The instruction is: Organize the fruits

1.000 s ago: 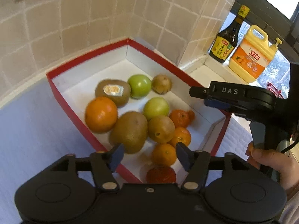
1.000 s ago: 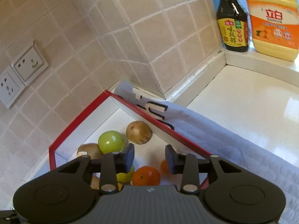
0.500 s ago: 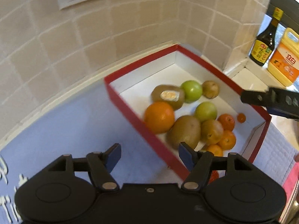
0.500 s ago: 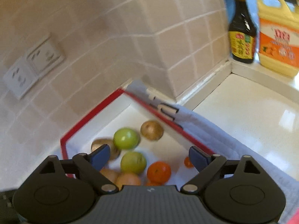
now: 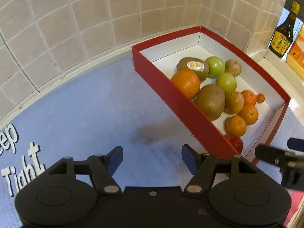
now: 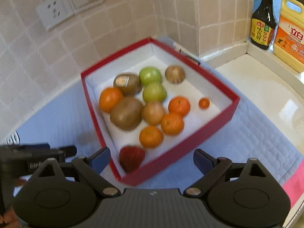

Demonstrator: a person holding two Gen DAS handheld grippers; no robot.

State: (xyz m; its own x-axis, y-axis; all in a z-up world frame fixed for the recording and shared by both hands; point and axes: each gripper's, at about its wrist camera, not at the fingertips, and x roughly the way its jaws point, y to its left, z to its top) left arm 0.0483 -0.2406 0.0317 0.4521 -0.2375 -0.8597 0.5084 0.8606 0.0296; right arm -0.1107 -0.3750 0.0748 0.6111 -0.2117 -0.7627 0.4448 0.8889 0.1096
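Black and empty, your left gripper [image 5: 152, 158] hangs partly open over the blue mat [image 5: 85, 114], just outside the near long wall of the red box [image 5: 182, 102]. Your right gripper [image 6: 152, 160] is opening wide, its fingers straddling the box's near corner without touching it; nothing is held. Inside the box, a strawberry [image 6: 131, 159] lies in the near corner, then mandarins [image 6: 172, 123], kiwis [image 6: 126, 113], a large orange [image 6: 110, 99] and green apples [image 6: 154, 91]. Beyond the table's far edge, a dark sauce bottle [image 6: 263, 24] and yellow jug [image 6: 289, 36] stand on the ledge.
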